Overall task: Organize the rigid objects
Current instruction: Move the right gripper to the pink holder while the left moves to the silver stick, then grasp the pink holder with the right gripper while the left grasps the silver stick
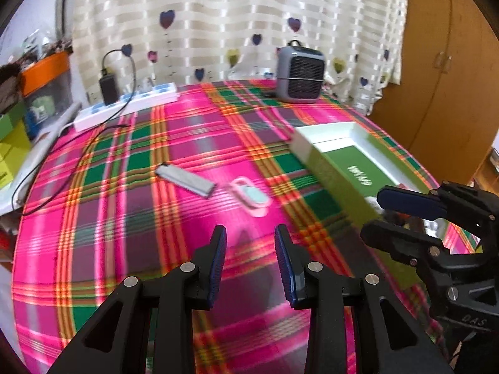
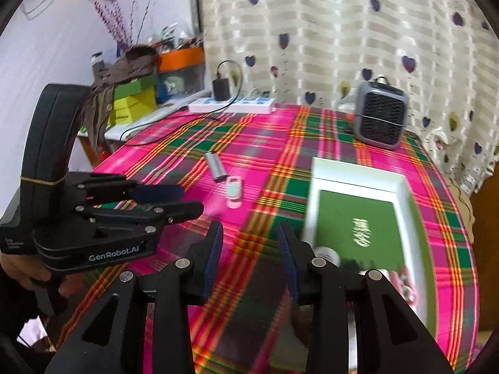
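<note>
- The left gripper (image 1: pixel 250 261) hung over the near part of the desk (image 1: pixel 124 218), its jaws apart with only plaid cloth showing between the blue pads and nothing held or touched.
- The right gripper (image 2: pixel 249 258) hung over the near edge as well, jaws apart and empty, close beside the near left corner of the white tray (image 2: pixel 315 168).
- Each gripper appeared in the other's camera: the right gripper (image 1: pixel 402 215) at the right side of the left wrist view, and the left gripper (image 2: pixel 184 201) at the left side of the right wrist view, both with a gap between the fingers.
- A silver stick (image 1: pixel 186 179) and a small pink and white case (image 1: pixel 251 195) lay loose toward the middle of the desk, just beside each other and left of the tray.
- The tray, with a green card (image 2: pixel 358 221) in its bottom, sat toward the desk's right edge.
- Only the right wrist view looked down into the tray, where small items at its near end showed blurred and could not be told apart; it also showed a hand (image 2: pixel 28 268) under the left gripper.
- A grey fan (image 1: pixel 299 73) stood at the far edge, and a white power strip (image 1: pixel 131 106) lay at the far left corner.
</note>
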